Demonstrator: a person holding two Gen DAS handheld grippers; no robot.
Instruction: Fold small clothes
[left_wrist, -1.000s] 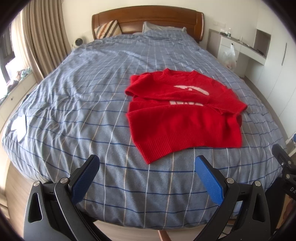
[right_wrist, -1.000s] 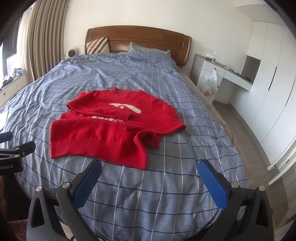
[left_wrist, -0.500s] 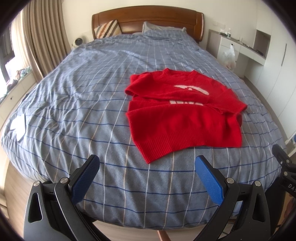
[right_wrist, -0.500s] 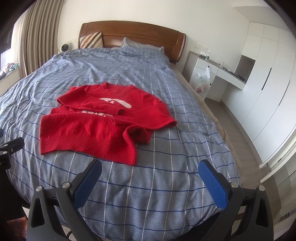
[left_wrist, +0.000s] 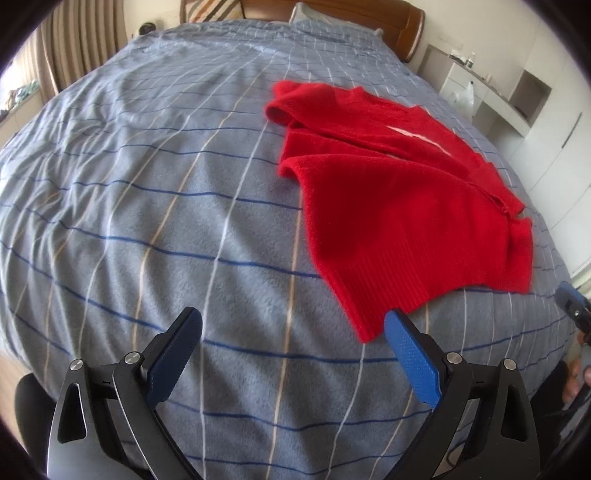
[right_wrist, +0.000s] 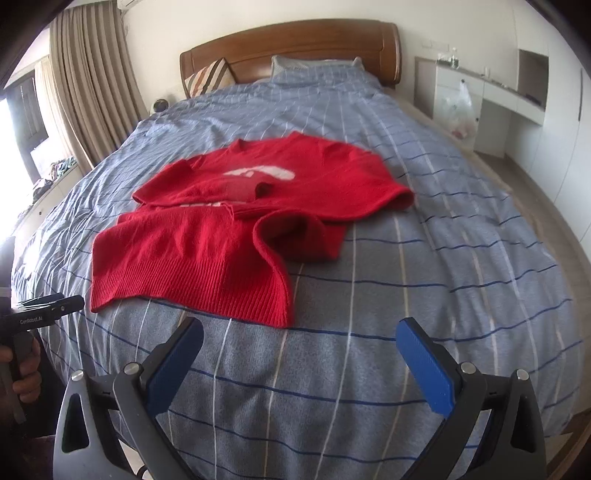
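A red knitted sweater (left_wrist: 406, 206) with a white print lies on the blue checked bedcover (left_wrist: 147, 221), its sleeves folded in over the chest. My left gripper (left_wrist: 292, 315) hovers low over the cover. Its jaws are closing slightly and nothing is between them. Its right finger is just beside the hem's near left corner. In the right wrist view the sweater (right_wrist: 221, 236) lies ahead and left. My right gripper (right_wrist: 300, 325) stands open and empty just short of the hem's right corner, where the sweater's side is curled up.
The bedcover (right_wrist: 406, 295) has bare room left and right of the sweater. A wooden headboard (right_wrist: 295, 44) and pillows are at the far end. Curtains (right_wrist: 92, 92) hang on the left. A white desk with a plastic bag (right_wrist: 456, 110) stands on the right.
Both grippers have dropped and come closer to the bed's near edge. The sweater's hem now looms larger, just ahead of the fingertips. The sweater itself has not moved.
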